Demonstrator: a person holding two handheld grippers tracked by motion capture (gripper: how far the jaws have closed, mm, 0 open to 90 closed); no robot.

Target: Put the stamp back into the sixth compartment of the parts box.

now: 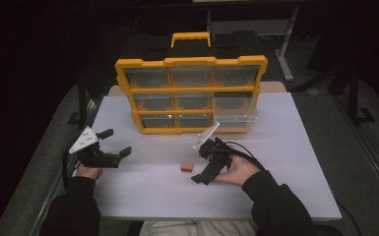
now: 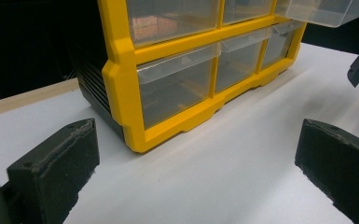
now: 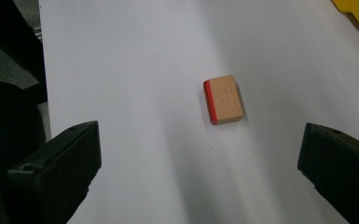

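From the high view, a small block [image 1: 186, 167] lies flat on the white desk [image 1: 295, 162], near the front and about in the middle. The right hand-held gripper [image 1: 211, 162] is just beside the block, on its right, and points down toward it. Its jaws look apart. The left hand-held gripper [image 1: 115, 144] is well apart from the block, near the left edge of the desk, and its jaws are wide apart and hold nothing. A yellow box [image 1: 191, 93] with clear drawers stands at the back of the desk. One drawer [image 1: 234, 118] at its lower right sticks out.

In the left gripper view, the yellow box [image 2: 121, 79] stands close ahead, and the two black jaws are far apart with bare desk [image 2: 224, 172] between them. No writing can be read on the box.

In the right gripper view, the block [image 3: 224, 99] is wood with one red side. It lies on the desk [image 3: 121, 70] ahead of the jaws, which are wide apart. No writing can be seen on the block.
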